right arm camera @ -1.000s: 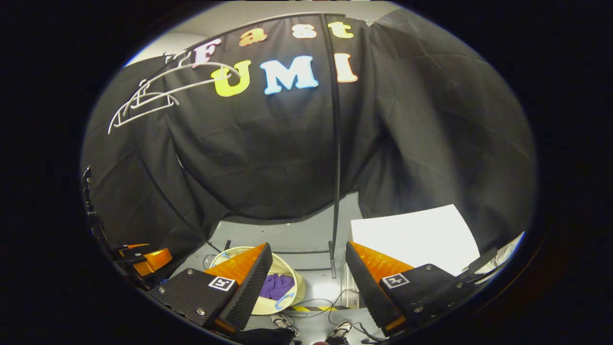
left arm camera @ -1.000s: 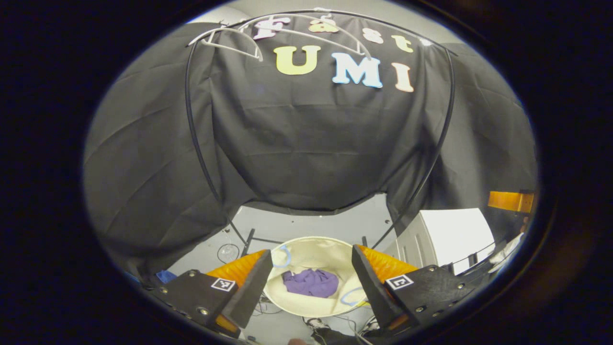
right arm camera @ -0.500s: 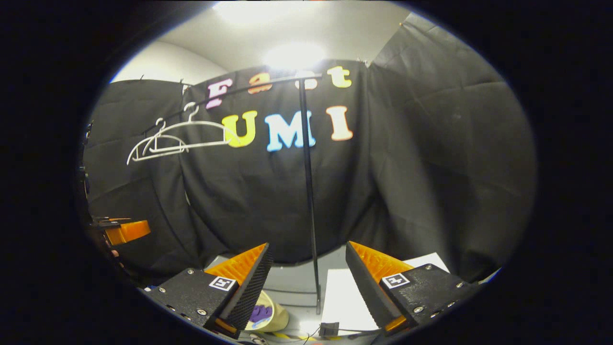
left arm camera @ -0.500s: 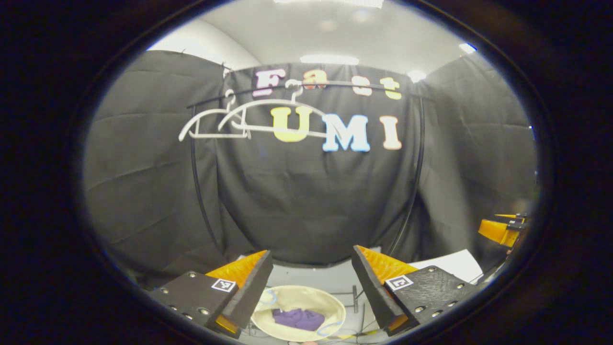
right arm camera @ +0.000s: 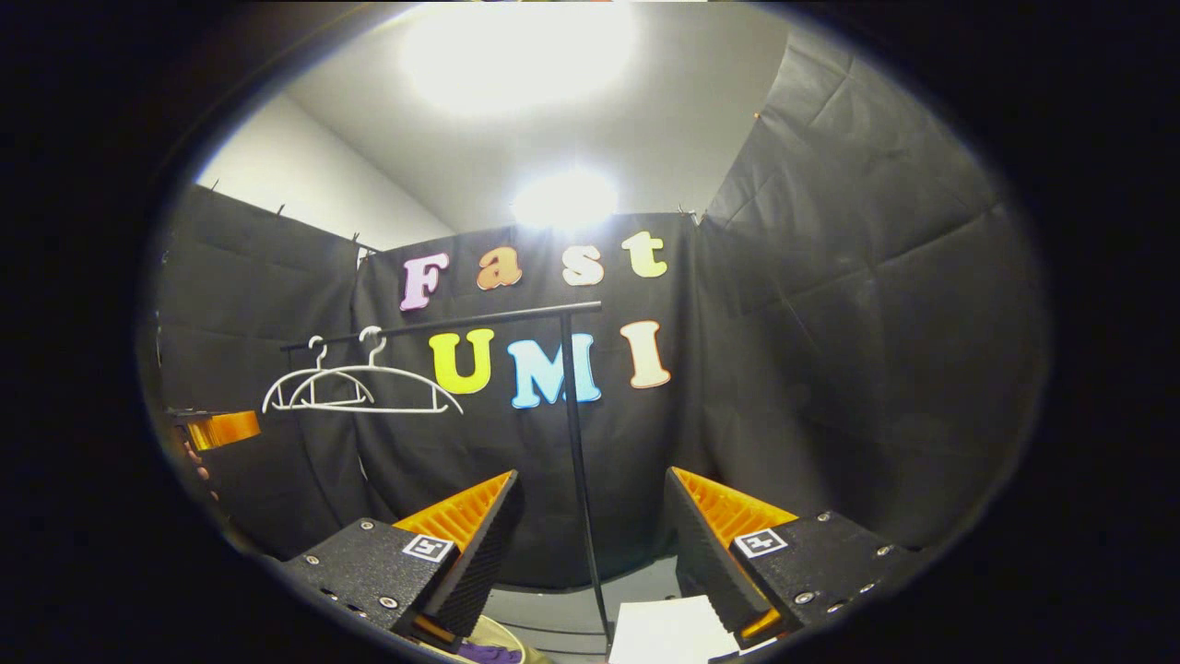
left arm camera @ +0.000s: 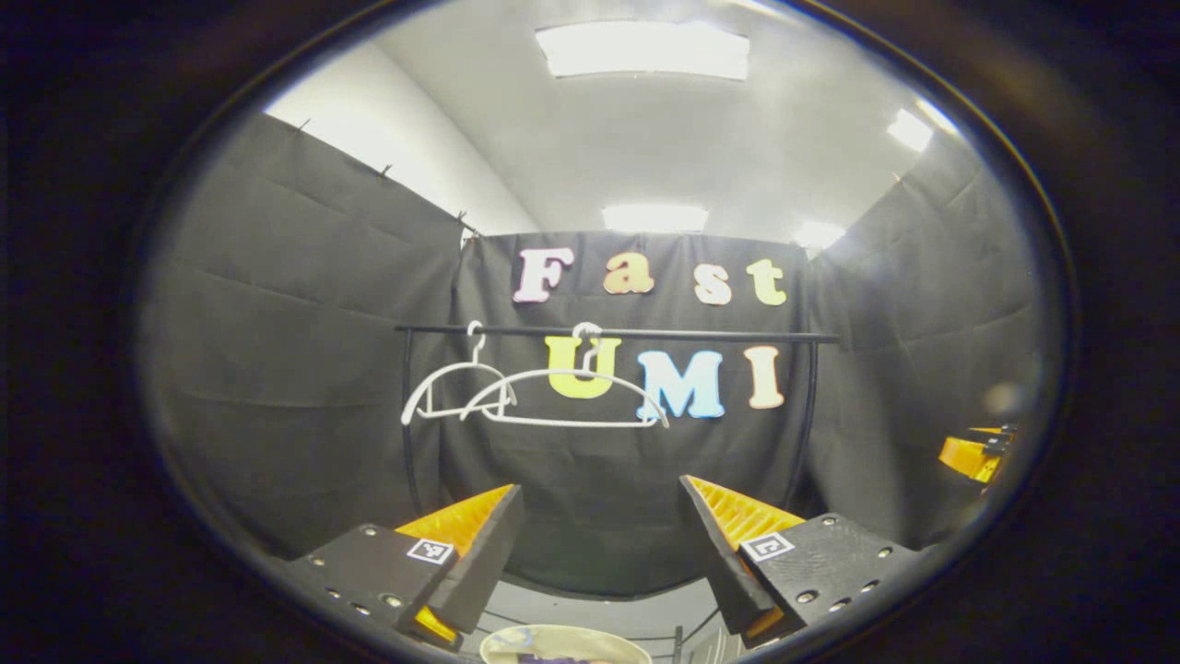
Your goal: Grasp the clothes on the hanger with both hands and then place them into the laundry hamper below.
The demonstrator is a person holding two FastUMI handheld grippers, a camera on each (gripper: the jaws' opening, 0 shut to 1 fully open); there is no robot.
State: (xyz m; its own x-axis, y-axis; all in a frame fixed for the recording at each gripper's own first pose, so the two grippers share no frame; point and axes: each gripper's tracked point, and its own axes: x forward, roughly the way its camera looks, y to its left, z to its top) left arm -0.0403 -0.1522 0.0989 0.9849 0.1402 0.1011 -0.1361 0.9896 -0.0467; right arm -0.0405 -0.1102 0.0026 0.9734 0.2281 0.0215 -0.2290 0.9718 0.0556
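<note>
Both the left hand-held gripper (left arm camera: 599, 544) and right hand-held gripper (right arm camera: 590, 544) stand apart, holding nothing, with 2 bare white wire hangers (left arm camera: 562, 397) on the black rail (left arm camera: 701, 335) at 12 o'clock and the cream round laundry hamper (left arm camera: 564, 638) at 6 o'clock.

Left tool (left arm camera: 599, 544) spread wide, two bare hangers (left arm camera: 562, 397) on rail (left arm camera: 618, 333), hamper (left arm camera: 564, 643) rim below.

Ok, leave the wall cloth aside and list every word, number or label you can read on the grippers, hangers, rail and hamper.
Left gripper: no words; each finger carries a square black-and-white marker, a pattern rather than text.
Right gripper: the same kind of marker, nothing readable.
Hangers: no text.
Rail: no text.
Hamper: no text on the part of the rim in view.
</note>
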